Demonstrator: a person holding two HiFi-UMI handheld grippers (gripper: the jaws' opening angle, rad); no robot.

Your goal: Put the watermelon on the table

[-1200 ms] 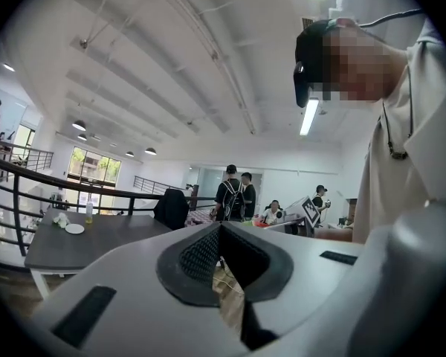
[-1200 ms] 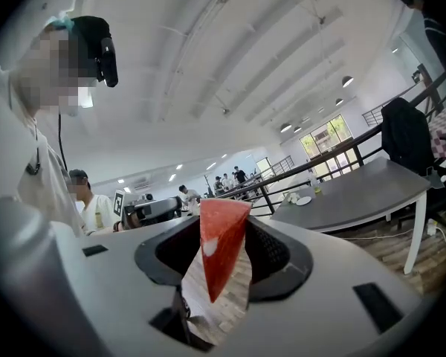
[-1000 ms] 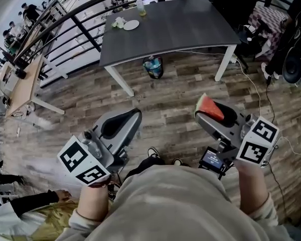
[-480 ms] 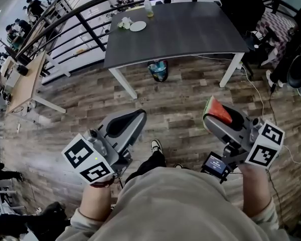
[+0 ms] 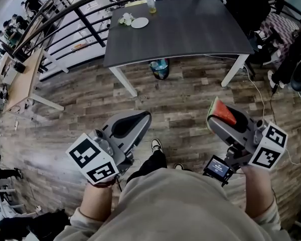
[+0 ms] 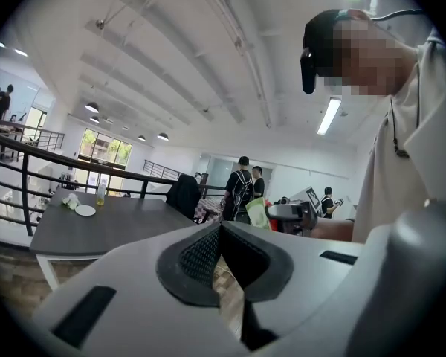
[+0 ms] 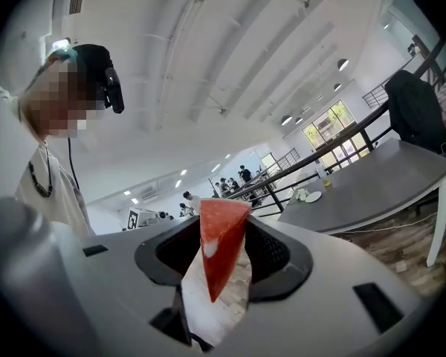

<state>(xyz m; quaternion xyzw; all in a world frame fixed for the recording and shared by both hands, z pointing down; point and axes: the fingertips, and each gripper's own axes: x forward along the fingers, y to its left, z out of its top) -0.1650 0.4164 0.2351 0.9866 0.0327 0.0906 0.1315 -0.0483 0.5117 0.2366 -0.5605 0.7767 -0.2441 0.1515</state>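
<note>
Both claws edged nearer the dark bench (image 5: 190,29), shoe (image 5: 156,145) now showing between them; right claw (image 5: 214,115) clenched on red watermelon wedge (image 5: 223,113), held above wood floor (image 5: 180,94), well short of bench; left claw (image 5: 140,118) closed, nothing in it

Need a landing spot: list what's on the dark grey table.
White round plate, bottle of yellow drink, pale clump, far left corner. Black chair hides far right corner.
</note>
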